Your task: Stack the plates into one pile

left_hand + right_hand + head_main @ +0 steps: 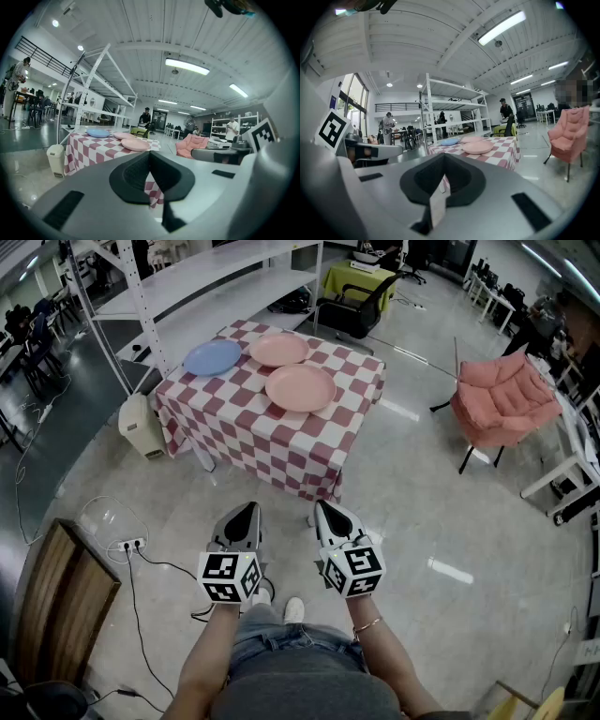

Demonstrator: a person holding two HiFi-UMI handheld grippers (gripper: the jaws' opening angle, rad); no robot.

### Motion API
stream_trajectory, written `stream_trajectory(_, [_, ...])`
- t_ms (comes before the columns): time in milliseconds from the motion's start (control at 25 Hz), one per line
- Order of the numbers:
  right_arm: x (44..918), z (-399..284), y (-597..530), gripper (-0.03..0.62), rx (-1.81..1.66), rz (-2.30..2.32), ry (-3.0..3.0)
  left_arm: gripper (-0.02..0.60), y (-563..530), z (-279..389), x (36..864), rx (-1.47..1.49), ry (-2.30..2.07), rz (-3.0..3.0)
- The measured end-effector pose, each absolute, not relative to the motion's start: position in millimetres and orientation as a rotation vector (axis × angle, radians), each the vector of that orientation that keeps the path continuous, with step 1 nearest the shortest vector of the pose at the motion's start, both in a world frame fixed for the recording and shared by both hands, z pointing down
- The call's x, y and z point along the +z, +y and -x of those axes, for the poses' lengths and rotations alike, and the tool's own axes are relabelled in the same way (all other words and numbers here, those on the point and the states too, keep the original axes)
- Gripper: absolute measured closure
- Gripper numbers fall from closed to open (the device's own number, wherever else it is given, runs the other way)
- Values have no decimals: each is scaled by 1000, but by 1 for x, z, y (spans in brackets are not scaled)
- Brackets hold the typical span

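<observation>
Three round, shallow plates lie apart on the bench [246, 441], which wears a red-and-white checked cloth. At the left is the blue plate [212, 357]; just right of it, at the far edge, the far pink plate [278, 349]; the near pink plate [300, 387] sits closer, toward the bench's right side. None of them overlap.

Well short of the bench, the left gripper [244, 512] is held low, its fingers [133, 176] closed together on nothing. Just beside it, the right gripper [322, 510] has its fingers [423, 180] pressed shut too, also empty. Glossy floor [412, 512] lies between them and the bench.

A power strip [131, 545] lies on the floor at left. A small white bin [141, 425] stands by the bench's left corner, a white shelf rack [192, 276] behind it, a black office chair [358, 307] beyond, and a pink armchair [502, 399] at right.
</observation>
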State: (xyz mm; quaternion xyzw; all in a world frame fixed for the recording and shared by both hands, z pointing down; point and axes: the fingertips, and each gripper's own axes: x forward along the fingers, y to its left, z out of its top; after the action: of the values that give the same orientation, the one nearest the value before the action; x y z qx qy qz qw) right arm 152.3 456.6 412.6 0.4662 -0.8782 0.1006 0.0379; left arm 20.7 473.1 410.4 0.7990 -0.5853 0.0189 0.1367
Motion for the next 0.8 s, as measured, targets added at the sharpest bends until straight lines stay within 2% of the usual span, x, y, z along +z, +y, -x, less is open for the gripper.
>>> stream_trajectory(800, [412,-167,449,585,377,-1418,-2702,566,468,-25,416,50,-1729,-2261])
